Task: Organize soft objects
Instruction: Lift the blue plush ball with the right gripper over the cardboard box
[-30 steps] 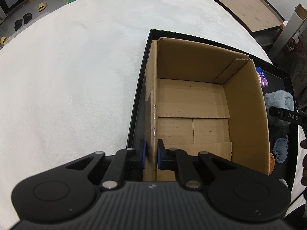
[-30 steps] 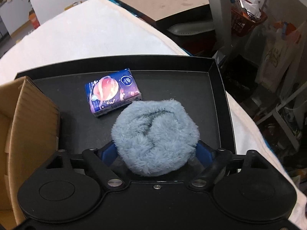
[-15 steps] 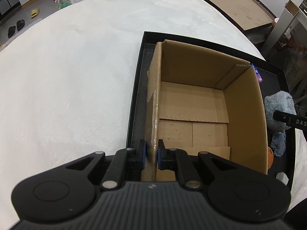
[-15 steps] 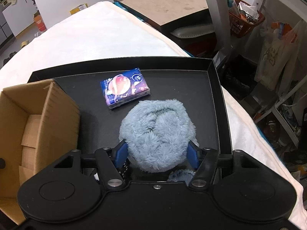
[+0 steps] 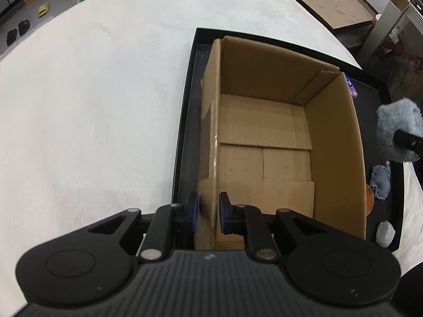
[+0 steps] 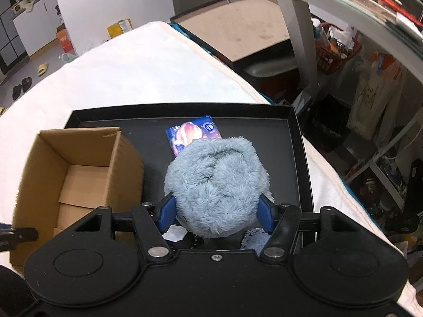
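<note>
Left wrist view: left gripper (image 5: 206, 212) at bottom centre, jaws clenched on the near-left wall of the open brown cardboard box (image 5: 267, 142), one blue pad outside the wall, one inside. Box interior is bare, flaps flat on the bottom. Box sits in the left part of a shallow black rectangular tray (image 5: 182, 142) on a white fuzzy-covered tabletop (image 5: 92, 92).

At the right edge of this view, the fluffy pale-blue plush ball (image 5: 396, 129) hangs above the tray's right side with a black finger across it. Below it, on the tray floor: a small blue denim-like cloth piece (image 5: 380, 182), an orange round item (image 5: 369, 198) half hidden behind the box wall, and a small white crumpled lump (image 5: 385, 233) at lower right. The right wrist view does not show these clearly; only a bit of white and blue cloth peeks out under the ball.

Right wrist view: right gripper (image 6: 216, 212) at centre, jaws grasping the plush ball (image 6: 216, 187) by its sides, blue pads pressed into the fur left and right; jaws have just been closing in on it. Ball is held off the tray floor (image 6: 280, 153), right of the box (image 6: 79, 169). Behind the ball, a dark-blue printed tissue pack (image 6: 190, 132) lies flat on the tray, partly covered by the ball; the left view shows only its purple corner past the box's far right corner. At the left edge, a black finger tip of the left gripper (image 6: 15, 235) by the box.
</note>
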{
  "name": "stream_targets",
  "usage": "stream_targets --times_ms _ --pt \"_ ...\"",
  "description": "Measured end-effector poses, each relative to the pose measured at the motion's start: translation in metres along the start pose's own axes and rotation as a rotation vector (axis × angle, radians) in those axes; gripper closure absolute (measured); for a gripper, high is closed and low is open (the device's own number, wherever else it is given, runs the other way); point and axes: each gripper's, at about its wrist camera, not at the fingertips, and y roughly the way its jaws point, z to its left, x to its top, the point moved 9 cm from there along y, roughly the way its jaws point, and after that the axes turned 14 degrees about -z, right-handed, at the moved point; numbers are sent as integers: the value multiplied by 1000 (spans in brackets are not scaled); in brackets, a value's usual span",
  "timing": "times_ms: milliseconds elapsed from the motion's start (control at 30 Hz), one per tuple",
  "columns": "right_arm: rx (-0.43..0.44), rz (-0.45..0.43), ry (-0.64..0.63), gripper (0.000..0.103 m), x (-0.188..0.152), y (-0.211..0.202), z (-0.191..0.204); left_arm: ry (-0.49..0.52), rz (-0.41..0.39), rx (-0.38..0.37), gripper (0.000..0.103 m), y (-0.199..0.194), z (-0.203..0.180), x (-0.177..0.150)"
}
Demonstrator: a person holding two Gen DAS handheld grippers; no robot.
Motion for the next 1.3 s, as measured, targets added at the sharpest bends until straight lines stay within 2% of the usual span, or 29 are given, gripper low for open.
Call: stream_targets --times_ms 700,1300 --pt "97 -93 -98 43 25 -48 75 -48 -28 -30 90 -3 7 -6" --pt "194 -36 -168 43 9 -29 139 -83 -14 -74 89 -2 13 -5"
